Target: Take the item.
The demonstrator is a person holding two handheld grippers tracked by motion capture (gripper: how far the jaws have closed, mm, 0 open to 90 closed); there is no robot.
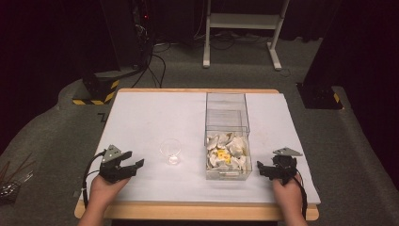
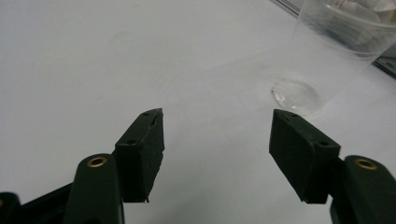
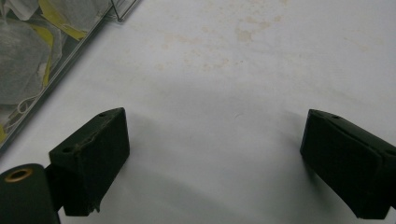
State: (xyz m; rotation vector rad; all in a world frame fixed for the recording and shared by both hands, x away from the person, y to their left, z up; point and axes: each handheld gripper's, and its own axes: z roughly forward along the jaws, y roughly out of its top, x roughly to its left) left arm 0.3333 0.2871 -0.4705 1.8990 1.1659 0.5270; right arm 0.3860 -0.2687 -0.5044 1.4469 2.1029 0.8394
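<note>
A clear plastic cup stands upright on the white table sheet, left of a clear box whose near half holds several white and yellow packets. My left gripper rests near the front left, open and empty, its jaws aimed toward the cup a short way ahead. My right gripper lies open at the front right, just right of the box. In the right gripper view the box wall with the packets behind it sits at the upper left, and nothing lies between the jaws.
The far half of the box holds nothing. The table's wooden front edge runs just behind my hands. Beyond the table are a white stand, cables and a black-and-yellow striped base on the grey floor.
</note>
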